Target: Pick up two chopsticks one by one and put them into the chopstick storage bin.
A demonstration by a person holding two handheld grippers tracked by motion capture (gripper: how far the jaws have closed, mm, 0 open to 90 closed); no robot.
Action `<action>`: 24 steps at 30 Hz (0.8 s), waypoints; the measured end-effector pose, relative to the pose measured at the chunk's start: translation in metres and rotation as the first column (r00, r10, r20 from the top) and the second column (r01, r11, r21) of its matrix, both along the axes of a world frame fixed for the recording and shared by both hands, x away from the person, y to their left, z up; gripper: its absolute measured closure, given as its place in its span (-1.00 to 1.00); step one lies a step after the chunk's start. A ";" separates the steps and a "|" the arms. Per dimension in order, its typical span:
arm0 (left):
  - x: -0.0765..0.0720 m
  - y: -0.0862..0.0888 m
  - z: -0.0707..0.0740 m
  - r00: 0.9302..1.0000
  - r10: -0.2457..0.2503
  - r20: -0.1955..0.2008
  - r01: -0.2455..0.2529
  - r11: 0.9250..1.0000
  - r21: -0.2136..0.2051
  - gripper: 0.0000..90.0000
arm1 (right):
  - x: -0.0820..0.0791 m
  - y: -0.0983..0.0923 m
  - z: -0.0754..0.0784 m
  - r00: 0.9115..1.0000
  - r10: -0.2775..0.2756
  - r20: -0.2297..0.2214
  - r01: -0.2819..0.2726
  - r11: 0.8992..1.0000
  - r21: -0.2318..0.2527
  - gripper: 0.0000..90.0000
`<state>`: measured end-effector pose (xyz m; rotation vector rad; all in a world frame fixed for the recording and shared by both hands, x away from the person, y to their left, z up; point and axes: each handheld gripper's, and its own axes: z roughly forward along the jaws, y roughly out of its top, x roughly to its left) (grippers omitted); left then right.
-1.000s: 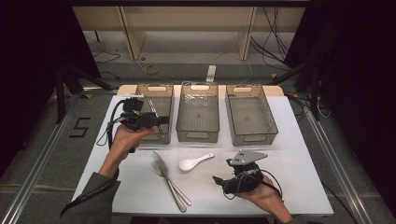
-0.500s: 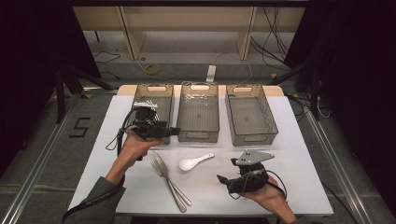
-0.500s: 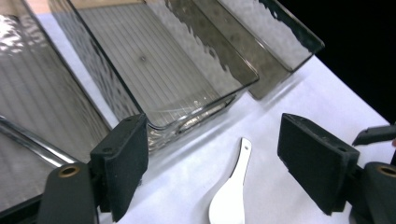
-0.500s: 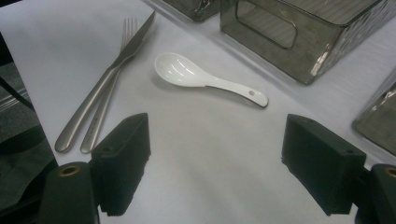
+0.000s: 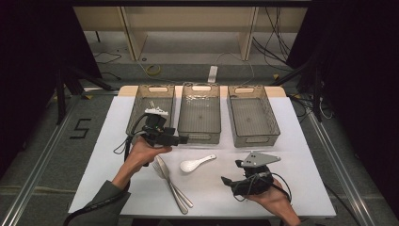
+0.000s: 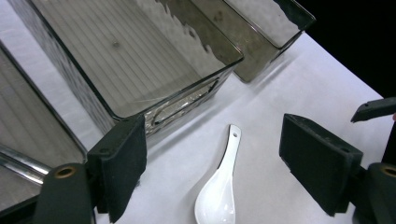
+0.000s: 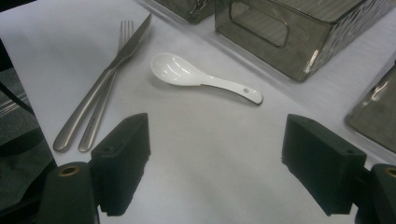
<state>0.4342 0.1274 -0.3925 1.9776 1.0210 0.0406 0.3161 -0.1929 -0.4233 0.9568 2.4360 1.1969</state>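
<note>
A white ceramic spoon [image 5: 196, 163] [image 6: 219, 186] [image 7: 201, 77] lies on the white table, bowl up, just in front of the middle bin. My left gripper [image 5: 183, 139] [image 6: 212, 144] hovers over the table at the near left corner of that bin. It is open and empty, and the spoon lies below and between its jaws without touching them. A steel knife and fork [image 5: 171, 183] [image 7: 100, 93] lie side by side left of the spoon. Near the table's front right, my right gripper [image 5: 227, 180] [image 7: 215, 163] stands open and empty, aimed left at the spoon.
Three clear plastic bins stand in a row at the back: left [image 5: 141, 110], middle [image 5: 201, 134] and right [image 5: 268, 117]. Something metallic glints in the left bin. The white table [image 5: 306, 155] ends at a dark floor on each side.
My left hand has moved right and toward the near edge, coming down from over the left bin to the front of the middle bin. The right hand has stayed put.
</note>
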 end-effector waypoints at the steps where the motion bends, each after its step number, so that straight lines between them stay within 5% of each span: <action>1: 0.000 -0.001 0.000 1.000 -0.010 0.006 0.010 1.000 0.009 -0.49 | 0.000 -0.001 0.000 1.000 -0.001 0.002 0.001 1.000 0.001 -0.46; 16: -0.007 -0.023 -0.009 0.997 -0.082 -0.012 0.082 0.996 0.032 -0.50 | 0.001 -0.012 0.000 1.000 -0.025 0.008 0.025 0.999 0.036 -0.46; 24: -0.008 -0.030 -0.017 0.994 -0.106 -0.031 0.108 0.990 0.091 -0.49 | -0.001 -0.018 0.000 0.999 -0.040 0.004 0.040 0.998 0.046 -0.46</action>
